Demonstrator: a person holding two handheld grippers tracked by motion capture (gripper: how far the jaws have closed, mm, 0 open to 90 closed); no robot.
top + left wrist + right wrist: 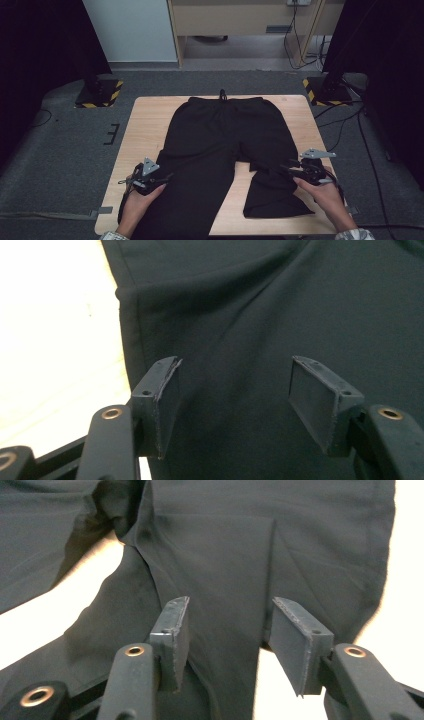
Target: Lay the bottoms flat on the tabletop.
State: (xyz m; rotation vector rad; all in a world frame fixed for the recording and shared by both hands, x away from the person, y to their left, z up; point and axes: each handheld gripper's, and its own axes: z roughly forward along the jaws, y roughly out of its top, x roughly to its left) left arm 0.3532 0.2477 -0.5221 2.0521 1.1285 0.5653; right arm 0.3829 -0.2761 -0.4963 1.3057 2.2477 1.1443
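Black trousers [225,135] lie flat on the wooden table [145,125], waistband at the far side. The leg at the right is folded back on itself [277,195], while the leg at the left runs to the near edge. My left gripper [167,176] rests at the outer edge of the left leg, open; in the left gripper view [235,385] its jaws stand apart over the dark cloth [280,305], gripping nothing. My right gripper [286,169] is at the folded leg, open; in the right gripper view [230,625] the fabric [240,545] lies below its jaws, unpinched.
Two stands with black-and-yellow striped bases [97,92] [325,90] sit on the grey floor past the table's far corners. Cables [350,120] trail on the floor at the right. Bare wood [150,135] shows left of the trousers.
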